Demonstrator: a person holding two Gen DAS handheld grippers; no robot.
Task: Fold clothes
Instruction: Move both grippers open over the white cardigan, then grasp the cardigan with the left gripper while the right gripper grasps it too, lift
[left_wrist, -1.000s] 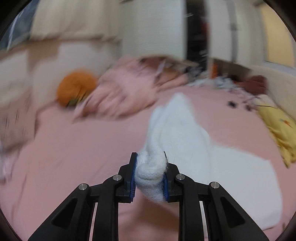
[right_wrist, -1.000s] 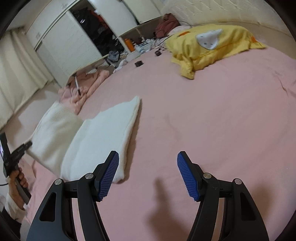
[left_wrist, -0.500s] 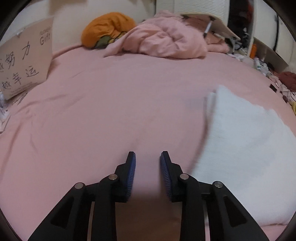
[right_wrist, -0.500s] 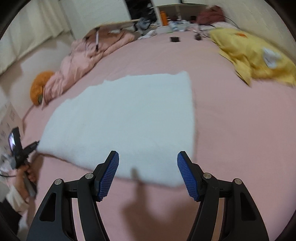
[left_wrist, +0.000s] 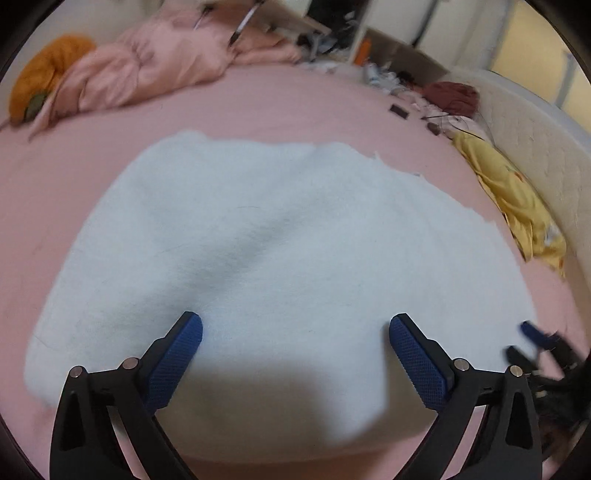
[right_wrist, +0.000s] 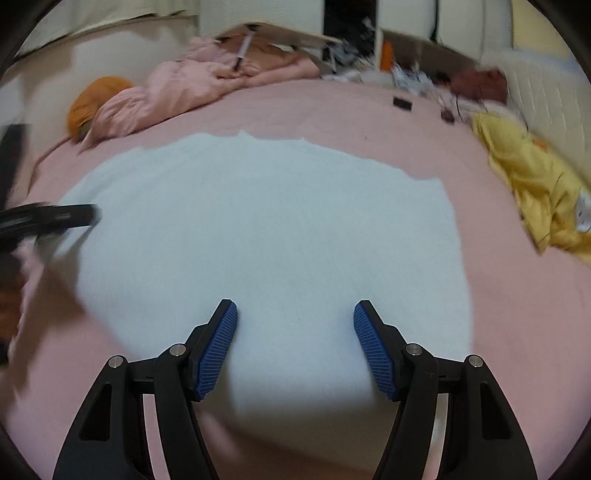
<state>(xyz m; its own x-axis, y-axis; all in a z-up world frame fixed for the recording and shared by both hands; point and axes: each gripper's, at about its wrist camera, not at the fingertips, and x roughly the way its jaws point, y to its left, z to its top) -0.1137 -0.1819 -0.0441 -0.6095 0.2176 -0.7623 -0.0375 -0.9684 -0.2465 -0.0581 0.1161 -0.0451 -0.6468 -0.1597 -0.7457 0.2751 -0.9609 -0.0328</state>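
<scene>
Left view, cloth: the white cloth (left_wrist: 280, 251) lay spread flat on the pink bed (left_wrist: 66, 177), one soft crease across its middle.
Left view, tool: the left gripper (left_wrist: 295, 332) had just been opening; its jaws stood wide over the near edge, nothing between them.
Left view, other: the right gripper (left_wrist: 535, 343) showed blurred at the cloth's right edge.
Right view, cloth: the same cloth (right_wrist: 266, 229) lay flat, a yellow garment (right_wrist: 539, 188) well apart on the right.
Right view, tool: the right gripper (right_wrist: 295, 325) was spread over the near edge, holding nothing.
Advice: I think each tool should pinch one near corner, lift both evenly, then lay them on the far edge.
</scene>
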